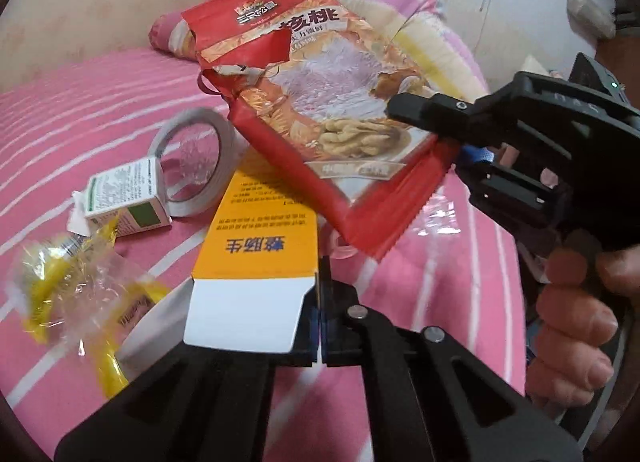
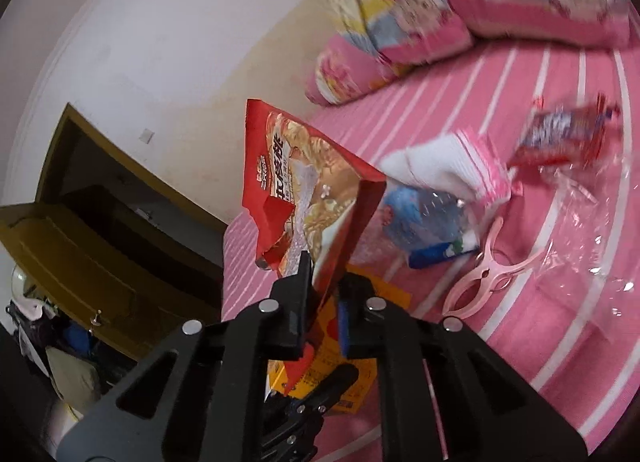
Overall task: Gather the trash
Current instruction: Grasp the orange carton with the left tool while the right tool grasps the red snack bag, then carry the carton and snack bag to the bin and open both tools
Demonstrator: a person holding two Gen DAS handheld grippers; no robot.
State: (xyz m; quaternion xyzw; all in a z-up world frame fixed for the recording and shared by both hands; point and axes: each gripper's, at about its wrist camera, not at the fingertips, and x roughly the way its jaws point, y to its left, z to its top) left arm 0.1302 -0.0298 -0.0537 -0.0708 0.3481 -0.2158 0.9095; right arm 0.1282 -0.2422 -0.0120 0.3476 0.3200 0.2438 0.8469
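My left gripper (image 1: 320,302) is shut on the edge of an orange and white carton (image 1: 256,258) and holds it above the pink striped bed. My right gripper (image 2: 322,294) is shut on the lower corner of a torn red walnut snack bag (image 2: 304,189) and holds it up; in the left wrist view the right gripper (image 1: 452,141) pinches that bag (image 1: 320,109) just above the carton. The carton (image 2: 356,370) and the left gripper show under the bag in the right wrist view.
On the bed lie a tape roll (image 1: 192,165), a small green and white box (image 1: 124,197), a yellow clear wrapper (image 1: 72,294), a white sock (image 2: 448,169), a crushed bottle (image 2: 424,221), a pink clip (image 2: 488,282), a red wrapper (image 2: 560,137), clear plastic (image 2: 592,246) and pillows (image 2: 392,21). A wooden door (image 2: 80,246) stands left.
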